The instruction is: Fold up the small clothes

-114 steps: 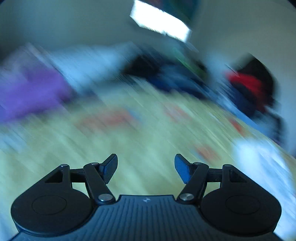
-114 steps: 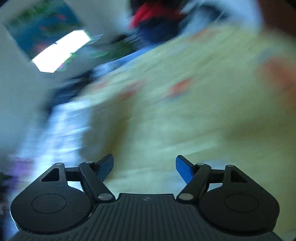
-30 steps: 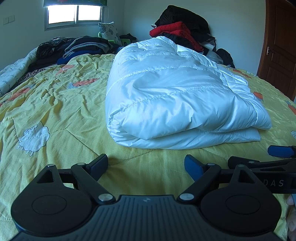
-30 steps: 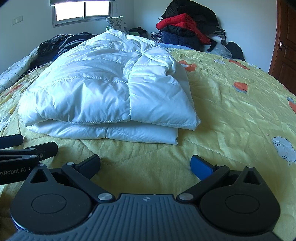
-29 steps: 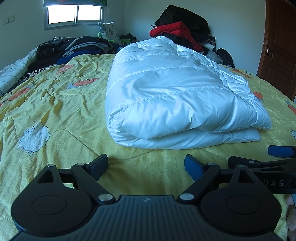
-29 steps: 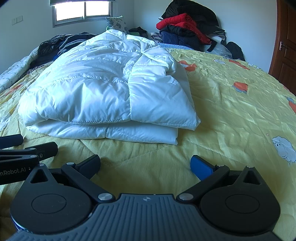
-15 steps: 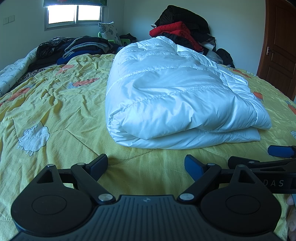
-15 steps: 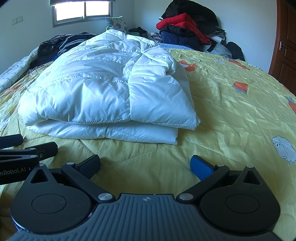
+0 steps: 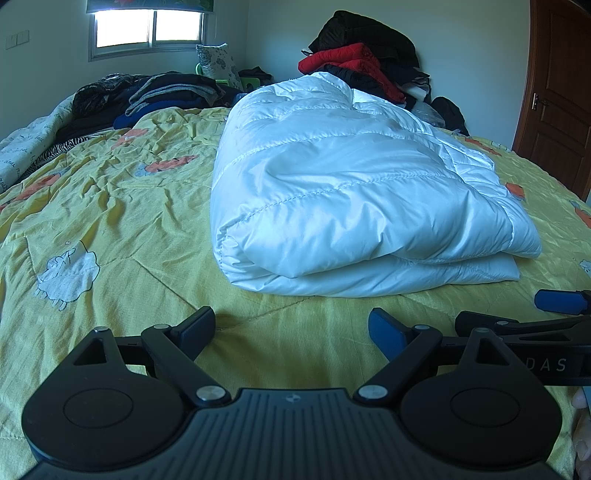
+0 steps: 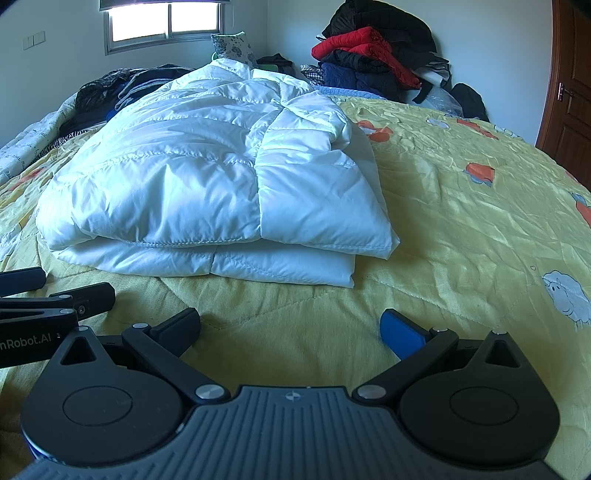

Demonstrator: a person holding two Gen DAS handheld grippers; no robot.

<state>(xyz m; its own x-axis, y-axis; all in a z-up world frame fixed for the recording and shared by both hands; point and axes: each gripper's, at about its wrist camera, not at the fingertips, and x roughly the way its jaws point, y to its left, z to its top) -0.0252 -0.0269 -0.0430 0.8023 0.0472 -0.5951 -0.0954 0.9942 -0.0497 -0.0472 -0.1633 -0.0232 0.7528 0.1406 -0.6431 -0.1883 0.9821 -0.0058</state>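
A white quilted puffer jacket lies folded in a thick bundle on the yellow bedspread. It also shows in the right wrist view, with a sleeve laid over its right part. My left gripper is open and empty, low over the bedspread a little in front of the jacket's near edge. My right gripper is open and empty, also just short of the near edge. The two grippers sit side by side; each shows at the edge of the other's view.
Dark folded clothes are piled at the bed's far left. A heap of red and black clothes is stacked at the far right against the wall. A brown door stands at the right. A window is behind.
Since 3.8 s ago both grippers have stopped swinging and settled low in front of the jacket. Over the last second nothing has visibly moved.
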